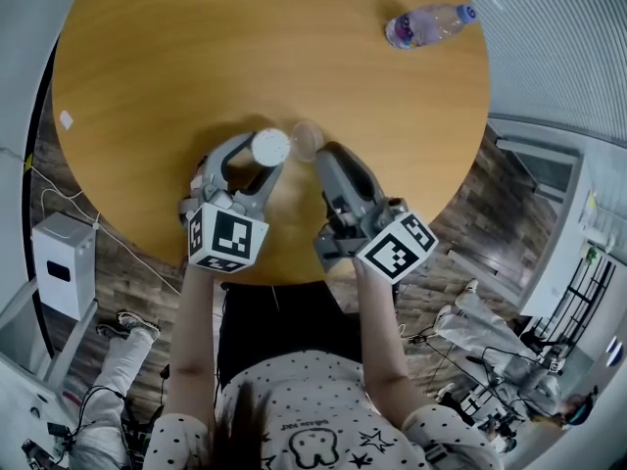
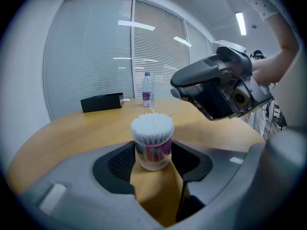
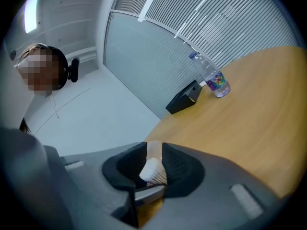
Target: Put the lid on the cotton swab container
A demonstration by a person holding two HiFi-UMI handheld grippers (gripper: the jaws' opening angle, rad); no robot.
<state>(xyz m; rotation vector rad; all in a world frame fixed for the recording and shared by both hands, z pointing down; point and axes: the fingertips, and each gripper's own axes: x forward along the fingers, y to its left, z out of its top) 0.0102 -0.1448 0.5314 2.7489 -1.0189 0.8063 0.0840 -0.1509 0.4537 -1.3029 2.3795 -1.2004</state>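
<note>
My left gripper (image 2: 152, 164) is clamped on the cotton swab container (image 2: 152, 139), one pad against each side of its lower body. The container is upright over the table (image 1: 176, 47), its long axis vertical and the white swab heads bare at the top.

My right gripper (image 3: 152, 158) is closed on the lid (image 1: 307, 140), pinching its wall between nearly meeting jaws, so the lid is carried and not lying on the wood.

The relation that matters is this: in the head view the lid sits just beside the container, on its right and a little farther from me, not over it. In the left gripper view it hangs above and beyond the swab heads, apart from them, with the right gripper reaching in from the right.

The lid is clear and hard to read; it seems to be on edge, its mouth turned sideways and not downward, but I would not swear to that.

As I judge it, the right hand has the work: bring the lid across to the left until it is centred over the swab heads; roll it until its axis matches the upright axis of the container; then lower it. The left hand only has to hold the container steady.
</note>
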